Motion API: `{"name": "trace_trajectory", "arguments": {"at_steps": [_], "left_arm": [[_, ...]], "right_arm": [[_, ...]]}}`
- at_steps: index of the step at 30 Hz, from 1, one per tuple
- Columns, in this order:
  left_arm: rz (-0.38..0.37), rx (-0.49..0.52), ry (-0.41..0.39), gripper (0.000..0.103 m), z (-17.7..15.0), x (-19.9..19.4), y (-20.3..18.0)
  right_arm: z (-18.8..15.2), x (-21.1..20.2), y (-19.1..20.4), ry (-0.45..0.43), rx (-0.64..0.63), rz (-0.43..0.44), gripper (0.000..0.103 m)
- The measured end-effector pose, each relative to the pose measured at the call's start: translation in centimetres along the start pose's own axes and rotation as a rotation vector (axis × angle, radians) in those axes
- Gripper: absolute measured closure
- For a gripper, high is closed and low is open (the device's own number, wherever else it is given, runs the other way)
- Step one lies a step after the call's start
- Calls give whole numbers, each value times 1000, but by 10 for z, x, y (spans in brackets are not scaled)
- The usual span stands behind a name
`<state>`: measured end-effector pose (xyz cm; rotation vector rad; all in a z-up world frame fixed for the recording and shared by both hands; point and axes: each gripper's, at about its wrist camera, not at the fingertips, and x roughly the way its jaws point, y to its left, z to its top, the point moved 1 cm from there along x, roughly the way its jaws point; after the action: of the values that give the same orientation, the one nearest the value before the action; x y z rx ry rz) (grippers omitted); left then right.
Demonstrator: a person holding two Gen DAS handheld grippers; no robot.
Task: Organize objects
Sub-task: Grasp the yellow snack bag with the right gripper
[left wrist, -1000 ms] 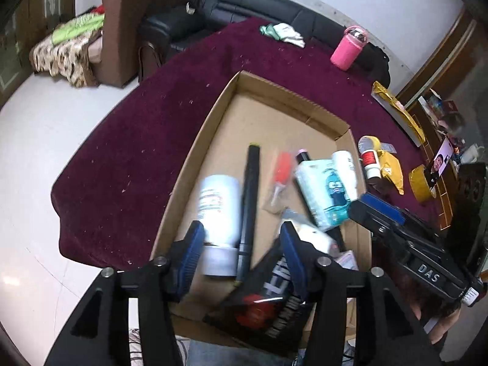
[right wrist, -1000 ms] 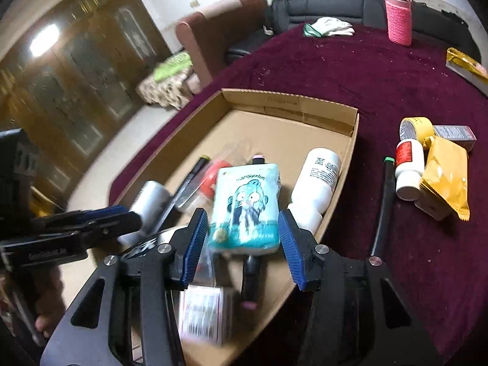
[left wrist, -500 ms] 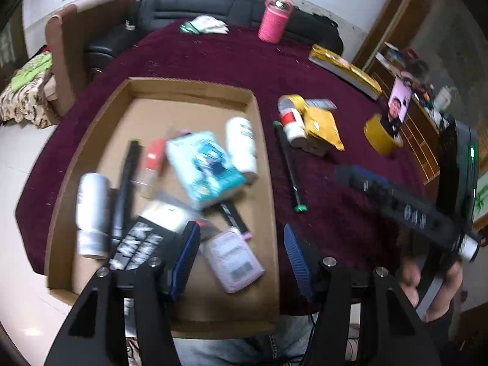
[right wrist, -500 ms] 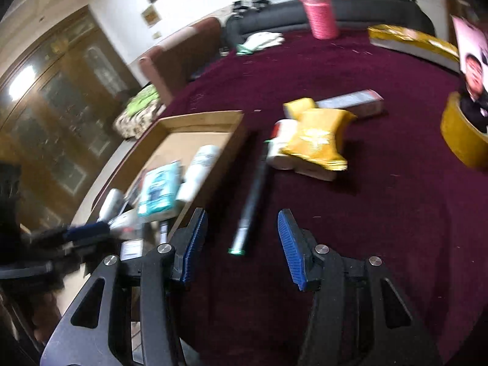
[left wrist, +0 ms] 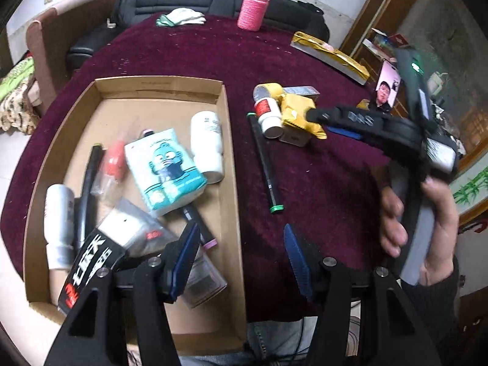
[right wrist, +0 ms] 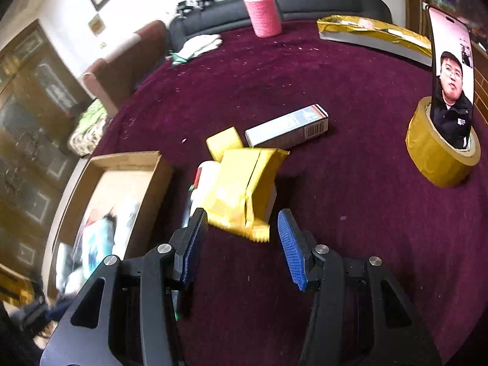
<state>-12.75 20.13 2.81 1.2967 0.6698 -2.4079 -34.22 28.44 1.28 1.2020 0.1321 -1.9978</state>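
A cardboard tray (left wrist: 232, 152) holds a teal tissue pack (left wrist: 164, 167), a white bottle (left wrist: 207, 143), a black packet (left wrist: 88, 262) and several other items. My left gripper (left wrist: 239, 238) hangs open over the tray's right wall, nothing between its pads. On the maroon cloth lie a black marker (left wrist: 265, 164), a red-labelled white bottle (left wrist: 268, 116) and a yellow packet (right wrist: 241, 189). My right gripper (right wrist: 241, 219) is open, the packet's near end between its fingertips but not pressed. In the left wrist view, a hand holds the right gripper (left wrist: 326, 120) at the packet.
Behind the packet are a yellow sponge (right wrist: 224, 143) and a grey carton (right wrist: 286, 131). A phone (right wrist: 451, 76) stands in a yellow tape roll (right wrist: 439, 152) at the right. A pink bottle (right wrist: 263, 12), white gloves (right wrist: 198, 45) and a gold parcel (right wrist: 372, 33) sit at the far edge.
Both grippers have swung right. The left went from over the tray's contents to its right wall, its jaws a little wider. The right left the tray and came up to the yellow packet.
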Motion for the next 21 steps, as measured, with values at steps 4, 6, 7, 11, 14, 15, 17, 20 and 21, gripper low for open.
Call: {"name": "trace_trajectory", "arguments": {"at_steps": [4, 6, 7, 11, 14, 15, 17, 20, 21], "left_arm": [[7, 3, 4, 45, 4, 7, 2], [-6, -18, 24, 45, 5, 11, 5], [-17, -22, 38, 45, 6, 12, 5], [-21, -21, 42, 45, 10, 14, 4], [-23, -18, 37, 45, 11, 14, 0], [-20, -14, 36, 45, 12, 14, -1], [-17, -17, 40, 45, 13, 16, -5], [-25, 4, 31, 45, 16, 17, -15], [-13, 17, 30, 45, 16, 20, -19]], "right_arm": [[20, 16, 7, 19, -16, -48, 54], [26, 24, 10, 29, -18, -67, 54], [28, 29, 10, 46, -11, -68, 54], [37, 45, 16, 65, -39, -110, 54], [32, 47, 16, 62, -71, -145, 58], [30, 44, 14, 55, -73, -145, 59], [22, 34, 5, 39, -49, -136, 59], [3, 11, -5, 7, -18, -72, 59], [-3, 4, -7, -7, -17, -64, 59]]}}
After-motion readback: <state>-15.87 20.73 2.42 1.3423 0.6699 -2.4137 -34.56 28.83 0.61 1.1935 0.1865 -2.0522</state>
